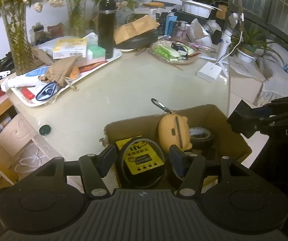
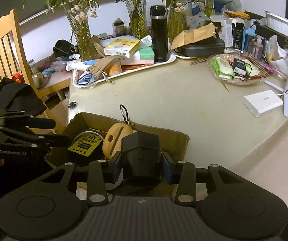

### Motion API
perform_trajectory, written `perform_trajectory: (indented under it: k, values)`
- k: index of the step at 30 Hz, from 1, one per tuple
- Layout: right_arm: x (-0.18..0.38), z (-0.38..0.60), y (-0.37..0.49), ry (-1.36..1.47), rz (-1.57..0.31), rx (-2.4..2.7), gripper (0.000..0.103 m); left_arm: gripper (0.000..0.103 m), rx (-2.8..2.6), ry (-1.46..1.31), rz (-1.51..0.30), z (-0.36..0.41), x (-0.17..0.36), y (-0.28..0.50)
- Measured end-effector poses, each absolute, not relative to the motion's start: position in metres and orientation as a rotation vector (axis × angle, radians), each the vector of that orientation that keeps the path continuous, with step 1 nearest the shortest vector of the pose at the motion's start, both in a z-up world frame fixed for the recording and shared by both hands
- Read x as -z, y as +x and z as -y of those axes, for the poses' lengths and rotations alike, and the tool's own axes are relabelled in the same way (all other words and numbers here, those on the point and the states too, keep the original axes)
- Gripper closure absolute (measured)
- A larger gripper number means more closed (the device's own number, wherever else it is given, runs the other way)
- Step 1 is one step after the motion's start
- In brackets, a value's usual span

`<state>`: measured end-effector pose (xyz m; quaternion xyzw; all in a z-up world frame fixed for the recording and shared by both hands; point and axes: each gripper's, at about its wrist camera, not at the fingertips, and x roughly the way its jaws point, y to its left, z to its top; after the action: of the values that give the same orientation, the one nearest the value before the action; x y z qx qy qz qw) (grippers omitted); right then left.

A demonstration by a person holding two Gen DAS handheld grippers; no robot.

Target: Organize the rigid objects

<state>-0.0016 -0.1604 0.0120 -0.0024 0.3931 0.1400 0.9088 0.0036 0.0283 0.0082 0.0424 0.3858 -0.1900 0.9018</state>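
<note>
my right tongs (image 2: pixel 142 165) squeeze a black block (image 2: pixel 141 156) right above the box (image 2: pixel 176 138). my left tongs (image 1: pixel 142 158) are open and empty. if i let go crooked, the block could hit the yellow pig (image 2: pixel 113 140).

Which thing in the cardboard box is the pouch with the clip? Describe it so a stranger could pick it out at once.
Start at the open cardboard box on the near edge of the pale table. Inside, between the round yellow-labelled device and the roll of black tape, stands the orange pouch. It alone is rounded, orange, with a dark slit down its face and a black carabiner poking above the box's rim.
</note>
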Motion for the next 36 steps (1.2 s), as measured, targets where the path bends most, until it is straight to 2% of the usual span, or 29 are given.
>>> perform_trajectory:
  k: [16, 17, 18, 19, 21, 23, 26, 35, 36]
  values:
    - [-0.009, 0.142, 0.046, -0.018, -0.843, -0.271, 0.058, 0.045, 0.369, 0.081, -0.787, -0.038, -0.007, 0.000]
    - [-0.006, 0.142, 0.050, -0.011, -0.858, -0.261, 0.052, 0.045, 0.367, 0.079, -0.787, -0.039, -0.007, 0.000]
    - [-0.004, 0.142, 0.051, -0.011, -0.864, -0.247, 0.040, 0.045, 0.366, 0.077, -0.787, -0.040, -0.007, -0.001]
    - [-0.002, 0.143, 0.051, -0.013, -0.865, -0.233, 0.032, 0.045, 0.366, 0.075, -0.786, -0.040, -0.007, -0.001]
    - [-0.002, 0.143, 0.049, -0.019, -0.859, -0.219, 0.012, 0.045, 0.365, 0.074, -0.787, -0.040, -0.007, -0.001]
    - [-0.004, 0.143, 0.046, -0.029, -0.858, -0.215, 0.005, 0.045, 0.363, 0.078, -0.786, -0.039, -0.007, -0.001]
    - [-0.006, 0.141, 0.038, -0.050, -0.847, -0.207, 0.000, 0.035, 0.365, 0.085, -0.778, -0.038, -0.008, -0.002]
    - [-0.007, 0.143, 0.016, -0.053, -0.864, -0.173, 0.000, 0.024, 0.373, 0.105, -0.779, -0.035, -0.010, -0.011]
    - [-0.007, 0.143, 0.013, -0.056, -0.870, -0.171, 0.000, 0.020, 0.370, 0.106, -0.782, -0.035, -0.009, -0.013]
